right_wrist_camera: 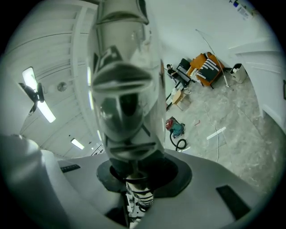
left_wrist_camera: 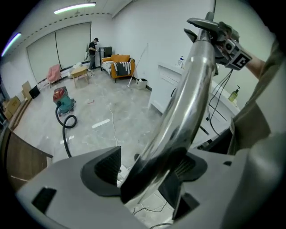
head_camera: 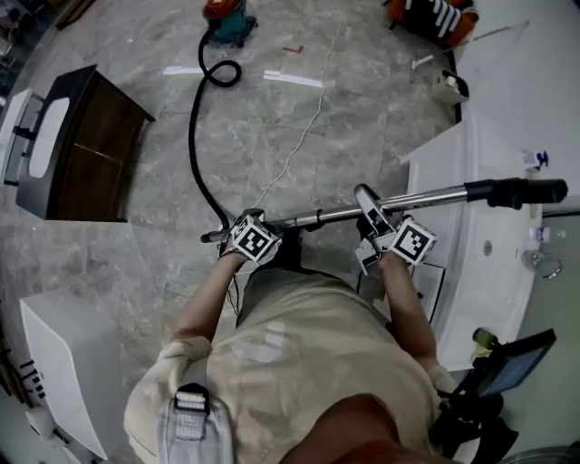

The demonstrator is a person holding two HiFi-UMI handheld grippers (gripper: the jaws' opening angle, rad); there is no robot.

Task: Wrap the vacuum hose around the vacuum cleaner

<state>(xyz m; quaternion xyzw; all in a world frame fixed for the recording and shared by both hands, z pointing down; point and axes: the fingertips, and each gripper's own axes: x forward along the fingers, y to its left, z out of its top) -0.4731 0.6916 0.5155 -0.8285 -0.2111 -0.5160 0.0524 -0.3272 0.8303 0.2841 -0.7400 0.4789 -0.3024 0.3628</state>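
Note:
I hold a chrome vacuum wand [head_camera: 426, 200] level in front of me, its black handle [head_camera: 517, 192] out to the right. My left gripper [head_camera: 240, 234] is shut on the wand's left end, where the black hose [head_camera: 193, 136] joins. From there the hose runs across the floor to the red and teal vacuum cleaner [head_camera: 227, 18]. My right gripper [head_camera: 373, 217] is shut on the wand's middle. In the left gripper view the wand [left_wrist_camera: 187, 98] crosses the left gripper [left_wrist_camera: 147, 172], with the vacuum cleaner [left_wrist_camera: 62, 100] far off. The right gripper [right_wrist_camera: 134, 174] clasps the wand [right_wrist_camera: 123, 85].
A dark wooden washstand [head_camera: 86, 145] stands to my left and a white counter [head_camera: 489, 172] with small bottles to my right. A thin white cable [head_camera: 299, 145] trails over the marble floor. An orange sofa [head_camera: 435, 18] is far ahead, a white box [head_camera: 63, 362] at lower left.

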